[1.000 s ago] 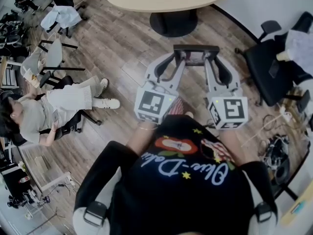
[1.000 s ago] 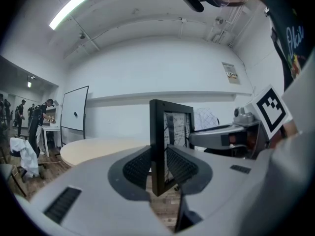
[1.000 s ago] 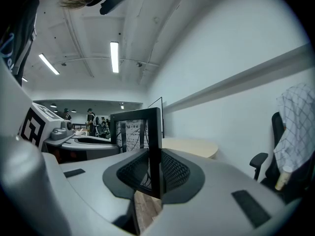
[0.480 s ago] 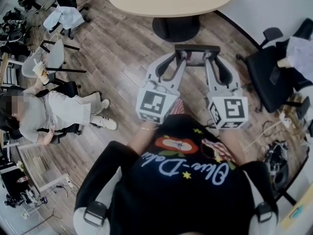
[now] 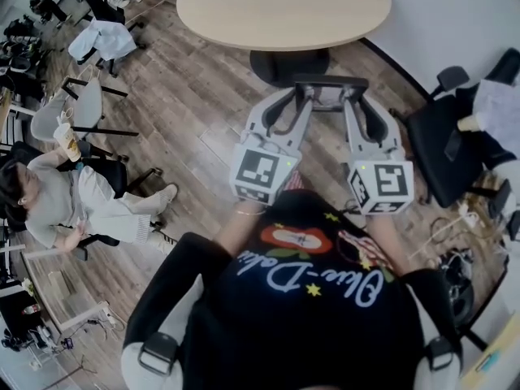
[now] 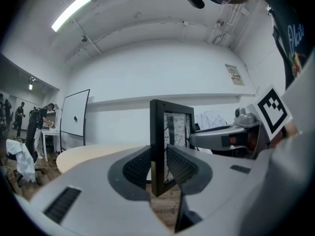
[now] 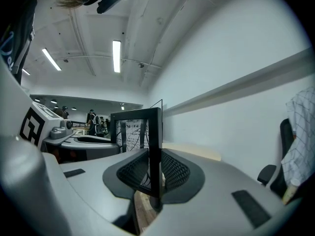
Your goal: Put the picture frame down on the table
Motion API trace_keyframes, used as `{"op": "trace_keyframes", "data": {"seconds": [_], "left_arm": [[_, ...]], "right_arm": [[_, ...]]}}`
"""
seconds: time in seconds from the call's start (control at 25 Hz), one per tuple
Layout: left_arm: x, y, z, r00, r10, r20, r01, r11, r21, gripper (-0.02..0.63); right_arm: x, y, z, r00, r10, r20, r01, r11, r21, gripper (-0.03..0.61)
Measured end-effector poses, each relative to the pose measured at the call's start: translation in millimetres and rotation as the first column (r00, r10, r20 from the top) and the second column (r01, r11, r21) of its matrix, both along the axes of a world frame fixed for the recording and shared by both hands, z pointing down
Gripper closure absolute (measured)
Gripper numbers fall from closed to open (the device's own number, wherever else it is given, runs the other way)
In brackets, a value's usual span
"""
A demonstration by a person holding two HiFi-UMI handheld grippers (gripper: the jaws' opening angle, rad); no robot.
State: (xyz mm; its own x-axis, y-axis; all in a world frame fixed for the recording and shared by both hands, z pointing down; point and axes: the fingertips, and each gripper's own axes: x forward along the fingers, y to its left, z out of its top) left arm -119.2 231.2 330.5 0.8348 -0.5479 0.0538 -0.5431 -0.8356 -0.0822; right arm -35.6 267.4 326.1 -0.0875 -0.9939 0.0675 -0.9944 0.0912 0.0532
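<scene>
Head view: black rectangular picture frame [image 5: 330, 94] short of oval beige surface [image 5: 284, 6]. Left hand-held gripper [image 5: 303, 97] and right hand-held gripper [image 5: 352, 97] clamp it — opposite edges.

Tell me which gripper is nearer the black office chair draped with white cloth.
Right. The right gripper holds the black picture frame by its edge toward the black office chair; the left gripper holds the opposite edge, farther away.
</scene>
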Motion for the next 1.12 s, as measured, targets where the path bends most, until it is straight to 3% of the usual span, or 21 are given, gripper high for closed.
{"op": "trace_keyframes", "data": {"seconds": [0.56,1.12], "left_arm": [[48,-81,-5,0.999,0.033,0.011,-0.033,0.999,-0.004,0.517],[65,-150,-12,0.995,0.098,0.007,-0.098,0.995,-0.019,0.518]], "right_arm": [[48,-78,-3,0.999,0.032,-0.008,-0.032,0.999,-0.013,0.502],[60,-142,-9,0.994,0.11,0.017,-0.109,0.992,-0.059,0.502]]}}
